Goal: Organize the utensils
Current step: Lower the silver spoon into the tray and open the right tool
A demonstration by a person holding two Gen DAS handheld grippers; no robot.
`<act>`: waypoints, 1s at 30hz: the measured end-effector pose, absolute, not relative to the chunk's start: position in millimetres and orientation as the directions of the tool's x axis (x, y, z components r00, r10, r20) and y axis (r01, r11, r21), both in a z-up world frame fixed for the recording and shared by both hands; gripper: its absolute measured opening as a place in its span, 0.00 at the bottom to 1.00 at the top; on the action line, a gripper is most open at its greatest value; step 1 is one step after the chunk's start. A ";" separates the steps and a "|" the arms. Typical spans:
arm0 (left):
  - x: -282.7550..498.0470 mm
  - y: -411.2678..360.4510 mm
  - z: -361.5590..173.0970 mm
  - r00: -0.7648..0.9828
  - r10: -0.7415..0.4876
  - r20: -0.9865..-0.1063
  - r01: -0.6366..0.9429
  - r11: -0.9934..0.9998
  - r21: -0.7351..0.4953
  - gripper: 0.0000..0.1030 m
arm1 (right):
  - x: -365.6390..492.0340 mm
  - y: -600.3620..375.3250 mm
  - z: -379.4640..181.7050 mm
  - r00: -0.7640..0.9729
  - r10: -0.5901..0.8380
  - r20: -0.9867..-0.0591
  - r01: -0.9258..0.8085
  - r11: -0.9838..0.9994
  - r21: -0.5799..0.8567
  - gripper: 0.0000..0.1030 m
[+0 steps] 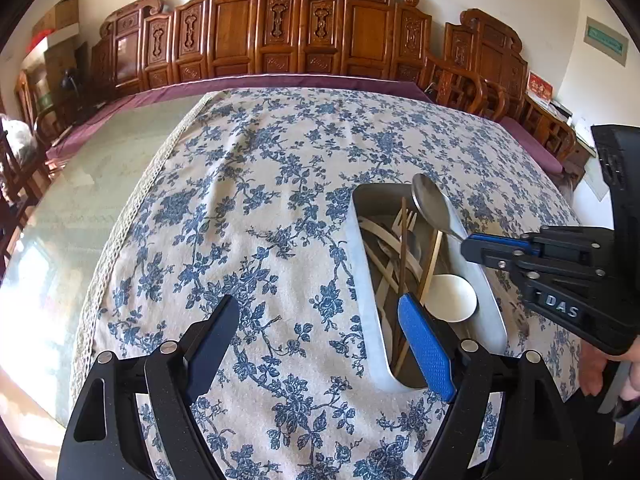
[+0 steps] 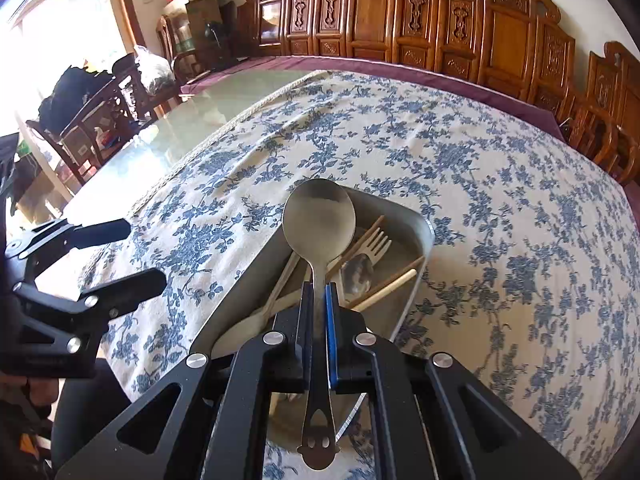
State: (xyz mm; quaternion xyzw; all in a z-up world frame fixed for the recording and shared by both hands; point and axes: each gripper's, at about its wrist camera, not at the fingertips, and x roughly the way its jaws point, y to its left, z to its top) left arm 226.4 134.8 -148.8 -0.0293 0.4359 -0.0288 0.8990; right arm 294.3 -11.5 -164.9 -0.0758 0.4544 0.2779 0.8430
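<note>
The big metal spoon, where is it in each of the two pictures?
Left wrist view: the metal spoon sits right of center, sticking up from the right gripper above the tray.
Right wrist view: the metal spoon is in the middle, clamped between the right gripper fingers.
Shared landmark: the wooden fork in the tray.

right tool (image 2: 319,312) clamps metal spoon (image 2: 319,216) | above utensil tray (image 2: 416,216) | left tool (image 2: 138,256) spread

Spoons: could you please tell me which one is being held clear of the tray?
The large metal spoon, clamped by the right gripper; the other spoons lie inside the tray.
</note>
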 end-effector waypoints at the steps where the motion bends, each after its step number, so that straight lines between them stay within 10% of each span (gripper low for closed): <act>1: 226.5 135.9 -149.5 0.618 -0.078 -0.783 0.025 0.997 -0.079 0.76 | 296.0 -9.7 -167.0 0.430 0.398 -0.810 -0.534 0.836 0.127 0.07; 30: 223.2 137.5 -144.6 0.634 -0.055 -0.771 -0.003 0.997 -0.074 0.80 | 286.2 -18.0 -178.5 0.469 0.393 -0.791 -0.479 0.866 0.146 0.16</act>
